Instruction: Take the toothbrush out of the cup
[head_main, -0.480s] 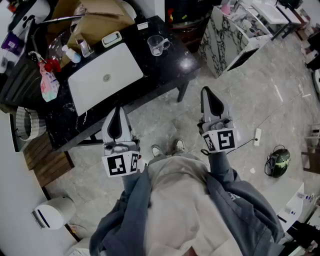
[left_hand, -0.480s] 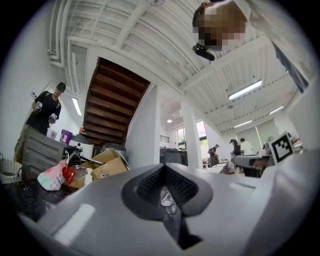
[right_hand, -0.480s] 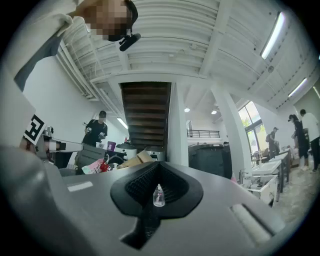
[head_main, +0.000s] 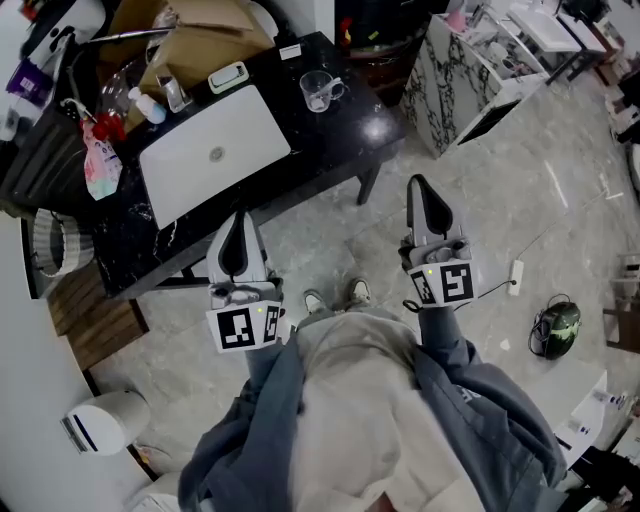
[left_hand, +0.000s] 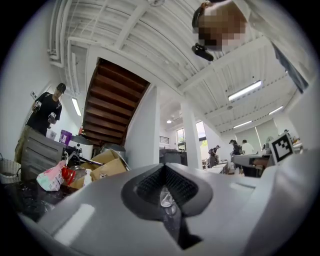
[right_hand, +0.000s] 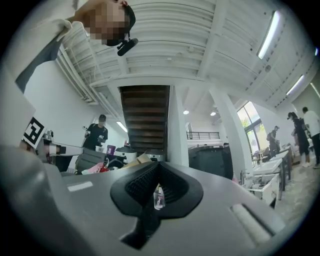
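glass cup (head_main: 318, 90) stands on the desk (head_main: 335, 140), well apart from you; left tool (head_main: 237, 225) and right tool (head_main: 417, 192) are clenched empty, likely just parked.

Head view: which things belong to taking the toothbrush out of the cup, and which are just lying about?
Job: clear cup on the black table; left gripper and right gripper, both shut, empty. Toothbrush too small to make out.
Lying about: white laptop; cardboard box; small bottle; pink pouch.
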